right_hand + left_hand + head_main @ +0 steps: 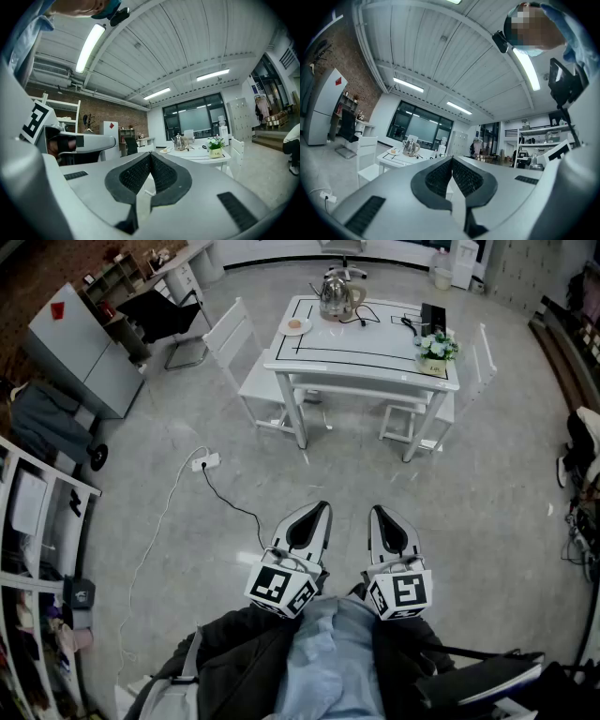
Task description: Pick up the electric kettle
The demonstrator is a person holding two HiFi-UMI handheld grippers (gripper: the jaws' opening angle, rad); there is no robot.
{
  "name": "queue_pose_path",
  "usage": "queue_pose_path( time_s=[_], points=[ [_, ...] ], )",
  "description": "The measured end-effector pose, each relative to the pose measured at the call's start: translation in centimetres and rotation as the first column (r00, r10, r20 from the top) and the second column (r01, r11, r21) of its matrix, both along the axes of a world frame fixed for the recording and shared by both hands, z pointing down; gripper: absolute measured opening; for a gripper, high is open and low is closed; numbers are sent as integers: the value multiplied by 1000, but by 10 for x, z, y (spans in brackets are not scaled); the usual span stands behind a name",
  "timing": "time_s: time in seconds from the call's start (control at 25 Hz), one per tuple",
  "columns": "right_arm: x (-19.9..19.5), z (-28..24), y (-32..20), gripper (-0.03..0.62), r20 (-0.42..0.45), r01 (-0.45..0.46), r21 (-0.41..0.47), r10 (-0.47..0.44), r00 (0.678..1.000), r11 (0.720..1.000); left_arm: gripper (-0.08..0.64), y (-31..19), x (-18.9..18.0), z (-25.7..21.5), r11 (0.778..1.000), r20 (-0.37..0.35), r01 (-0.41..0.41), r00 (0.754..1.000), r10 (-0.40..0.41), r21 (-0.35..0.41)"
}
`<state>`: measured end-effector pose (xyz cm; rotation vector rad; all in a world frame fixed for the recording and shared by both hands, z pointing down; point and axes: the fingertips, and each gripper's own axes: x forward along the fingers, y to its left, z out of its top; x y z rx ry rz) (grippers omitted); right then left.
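Note:
A steel electric kettle (337,298) stands at the far left of a white table (375,360) across the room, with its black cord trailing to the right. It also shows small and far in the left gripper view, kettle (410,147), and in the right gripper view, kettle (179,141). My left gripper (323,509) and right gripper (375,511) are held side by side close to my body, well short of the table. Both are shut with nothing between their pads.
A small plate (294,326) lies left of the kettle; a flower pot (436,350) and a dark box (433,318) sit at the table's right end. White chairs (242,357) flank the table. A power strip (206,462) and cable lie on the floor ahead-left. Shelving (37,549) stands at left.

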<state>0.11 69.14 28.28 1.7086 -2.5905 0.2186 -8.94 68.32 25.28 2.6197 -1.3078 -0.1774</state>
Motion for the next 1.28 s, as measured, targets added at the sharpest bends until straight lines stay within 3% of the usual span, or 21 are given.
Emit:
queue_pose_path(
  time_s=[0.36, 0.84, 1.04, 1.28],
  points=[
    [19, -1, 5, 18, 16, -14, 6, 14, 1000, 1000, 9, 2, 20, 1, 1000, 11, -12, 1000, 12, 2],
    [87, 9, 30, 20, 115, -24, -30, 27, 993, 999, 9, 27, 95, 7, 997, 52, -70, 996, 71, -30],
    [90, 23, 23, 20, 133, -8, -69, 17, 991, 998, 9, 14, 95, 17, 998, 75, -38, 996, 42, -50],
    [97, 32, -7, 20, 115, -8, -71, 16, 993, 997, 9, -15, 103, 28, 997, 51, -50, 997, 53, -58]
  ],
)
